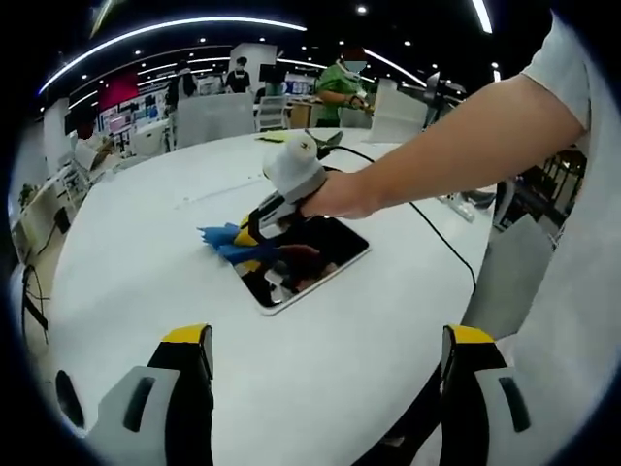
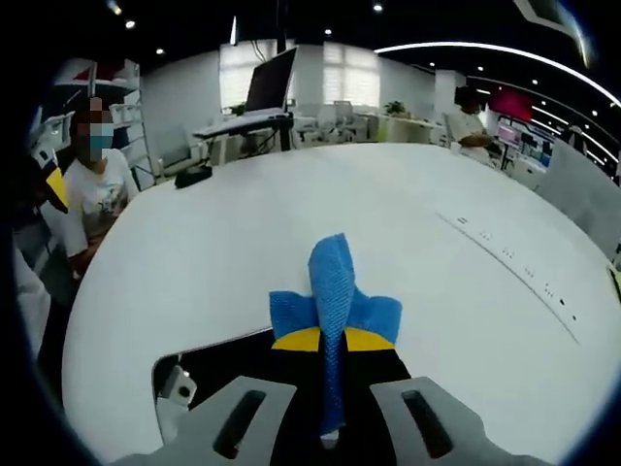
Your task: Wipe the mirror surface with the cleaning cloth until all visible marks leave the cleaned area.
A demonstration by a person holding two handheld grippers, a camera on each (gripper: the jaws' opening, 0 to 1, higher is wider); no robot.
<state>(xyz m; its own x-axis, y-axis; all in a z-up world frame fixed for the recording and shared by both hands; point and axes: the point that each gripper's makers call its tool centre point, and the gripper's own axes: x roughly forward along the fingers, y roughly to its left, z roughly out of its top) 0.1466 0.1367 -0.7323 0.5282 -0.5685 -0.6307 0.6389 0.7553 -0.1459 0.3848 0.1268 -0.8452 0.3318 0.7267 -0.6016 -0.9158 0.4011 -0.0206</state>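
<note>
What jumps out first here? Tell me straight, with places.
The blue cloth pinched in the right gripper, pressed at the far edge of the dark mirror lying flat on the white table. In the left gripper view, the person's bare forearm reaches in from the right, while the left gripper hangs open over bare tabletop.

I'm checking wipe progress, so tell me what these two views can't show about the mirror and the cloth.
- Marks on the mirror: left gripper view, too small and lost among dark reflections.
- Mirror's far part: left gripper view, covered by the right gripper and blue cloth.
- Mirror's near side: right gripper view, hidden behind the gripper's jaws.
- Cloth's lower end: right gripper view, pinched between the jaws.
</note>
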